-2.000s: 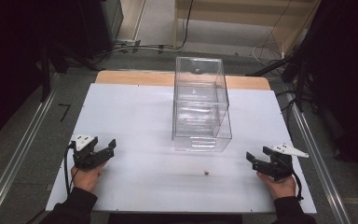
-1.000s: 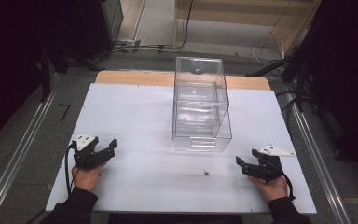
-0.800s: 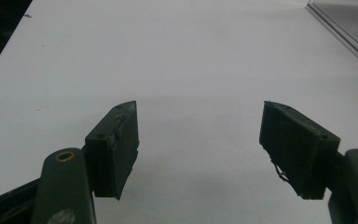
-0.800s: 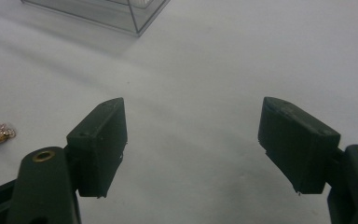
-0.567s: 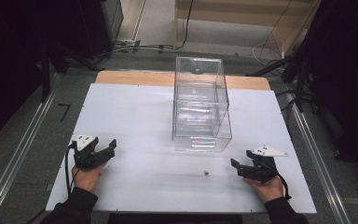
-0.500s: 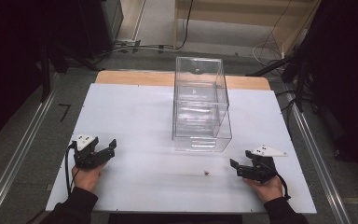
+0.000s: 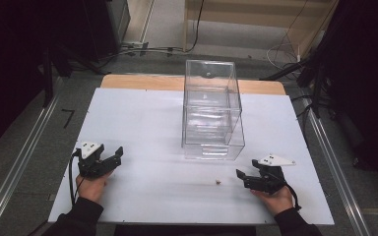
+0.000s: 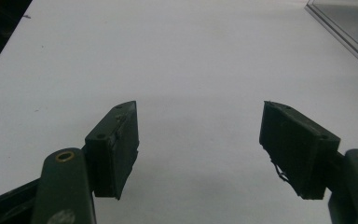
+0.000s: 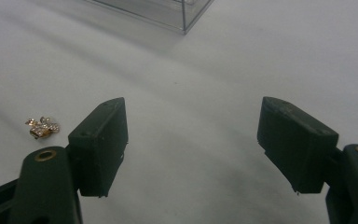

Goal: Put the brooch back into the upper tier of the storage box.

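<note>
**Reaching for the brooch beside the clear box**

White tabletop (image 7: 142,123) spreads under both tools, with dark floor and cables beyond its far edge.

Start at the right gripper (image 7: 244,177): its two black jaws stand wide apart with nothing between them, low over the white surface and pointing toward the middle of the table. In the right gripper view (image 9: 191,140) a small gold, stone-set brooch (image 9: 42,127) lies flat on the surface just outside the jaw at the left of that view — close, but not yet between the pads. Seen from above, that brooch (image 7: 218,182) is a tiny speck near the front of the tall clear plastic box (image 7: 211,110), on the person's side of it and apart from its wall.

My reading: the step in hand is the approach to pick up the brooch. Next, the right gripper would need to slide sideways until the piece sits between the jaws, come down almost to the surface, then close gently — the thing is thin, lumpy and glittery, so it may skid or tip rather than seat cleanly.

Further from the box, the left gripper (image 7: 109,161) rests at the near left of the table, jaws likewise spread and empty, seen too in the left gripper view (image 8: 198,140).
</note>
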A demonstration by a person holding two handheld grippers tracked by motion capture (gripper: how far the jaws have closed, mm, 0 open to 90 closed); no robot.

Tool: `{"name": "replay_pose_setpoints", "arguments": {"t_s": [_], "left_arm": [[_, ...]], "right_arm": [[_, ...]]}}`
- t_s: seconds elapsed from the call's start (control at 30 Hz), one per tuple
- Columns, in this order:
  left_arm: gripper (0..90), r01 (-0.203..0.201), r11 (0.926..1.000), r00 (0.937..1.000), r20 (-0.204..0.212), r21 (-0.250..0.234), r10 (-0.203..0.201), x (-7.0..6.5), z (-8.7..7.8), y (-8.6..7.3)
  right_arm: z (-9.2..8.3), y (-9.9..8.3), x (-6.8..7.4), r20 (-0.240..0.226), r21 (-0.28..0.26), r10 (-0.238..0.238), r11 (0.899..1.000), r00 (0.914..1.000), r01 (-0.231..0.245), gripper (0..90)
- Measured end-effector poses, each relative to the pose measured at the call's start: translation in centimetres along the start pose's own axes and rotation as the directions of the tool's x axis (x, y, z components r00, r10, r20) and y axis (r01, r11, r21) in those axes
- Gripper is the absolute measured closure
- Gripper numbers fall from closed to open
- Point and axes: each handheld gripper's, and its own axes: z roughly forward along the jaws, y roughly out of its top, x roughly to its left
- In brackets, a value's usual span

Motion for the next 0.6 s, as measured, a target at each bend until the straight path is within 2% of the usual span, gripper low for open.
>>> {"name": "replay_pose_setpoints", "arguments": {"t_s": [0.6], "left_arm": [[29.3,0.001,1.0,1.0,0.002,-0.001,-0.001,0.0,0.0,0.0]], "right_arm": [[0.6,0.3,2.1,-0.064,-0.009,-0.044,0.999,0.997,0.044,25.9]]}}
